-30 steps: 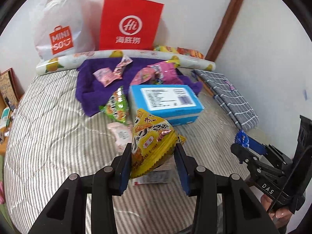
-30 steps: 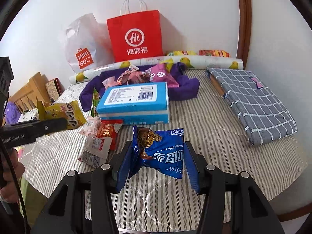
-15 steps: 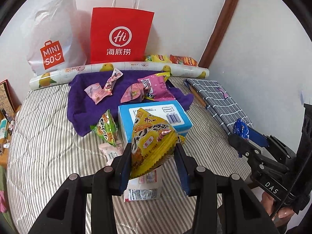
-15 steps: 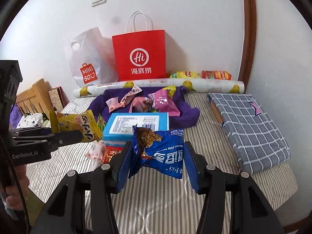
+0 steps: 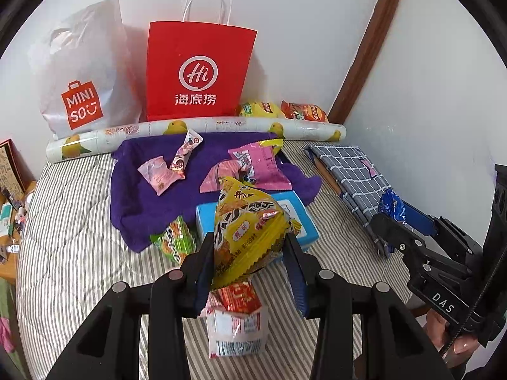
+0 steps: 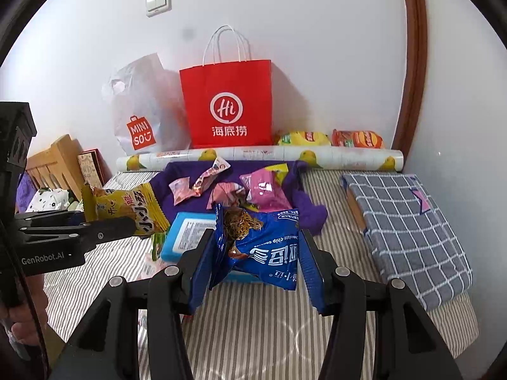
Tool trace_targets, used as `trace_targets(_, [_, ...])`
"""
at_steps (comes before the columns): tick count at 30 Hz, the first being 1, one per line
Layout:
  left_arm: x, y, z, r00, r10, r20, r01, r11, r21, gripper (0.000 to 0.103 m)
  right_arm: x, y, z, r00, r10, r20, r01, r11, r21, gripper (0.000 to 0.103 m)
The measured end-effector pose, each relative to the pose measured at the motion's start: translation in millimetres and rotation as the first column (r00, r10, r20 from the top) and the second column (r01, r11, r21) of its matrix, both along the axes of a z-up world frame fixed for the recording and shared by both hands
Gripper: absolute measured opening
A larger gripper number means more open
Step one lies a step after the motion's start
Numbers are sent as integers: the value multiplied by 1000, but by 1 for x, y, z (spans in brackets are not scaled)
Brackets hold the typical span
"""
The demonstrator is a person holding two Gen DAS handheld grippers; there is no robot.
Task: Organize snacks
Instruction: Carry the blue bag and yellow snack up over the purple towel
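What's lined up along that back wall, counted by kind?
Shopping bags: 2, red bag and white bag
Chip packets: 2, yellow packet and orange packet
Roll: 1
Total: 5

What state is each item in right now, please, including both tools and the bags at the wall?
Left tool: shut on yellow snack packet, held off the bed.
Right tool: shut on blue cookie packet, held off the bed.
Red paper bag: upright against the wall.
White Miniso bag: upright, leaning on the wall.
Blue box: closed, lying flat.
Printed roll: rolled up, lying flat.
Checked cloth: folded.
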State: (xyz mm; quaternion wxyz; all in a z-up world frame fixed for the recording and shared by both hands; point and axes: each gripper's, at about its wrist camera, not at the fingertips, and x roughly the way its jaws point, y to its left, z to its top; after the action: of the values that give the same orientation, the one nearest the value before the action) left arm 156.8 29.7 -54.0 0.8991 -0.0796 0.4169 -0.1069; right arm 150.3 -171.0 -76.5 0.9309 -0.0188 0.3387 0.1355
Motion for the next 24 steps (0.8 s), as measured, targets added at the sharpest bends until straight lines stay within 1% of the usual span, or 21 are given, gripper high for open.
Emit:
trace_targets(5, [13, 1, 4, 1000, -2, 8, 2, 1000, 3, 40, 15, 5, 5, 1000, 9, 13, -9, 1000, -4, 51])
trace_targets(9, [23, 3, 5, 1000, 1, 9, -1, 1000, -10, 40, 24, 10, 8, 1000, 18, 23, -17, 1000, -7, 51])
trace_targets(15, [37, 7, 4, 1000, -1, 8, 1, 1000, -14, 40, 38, 17, 8, 1000, 21, 23, -21, 1000, -7, 51])
trace_targets(24, [58, 17, 2, 1000, -2, 19, 2, 1000, 12, 40, 61, 33, 7, 999, 33, 25, -33, 999, -11, 51])
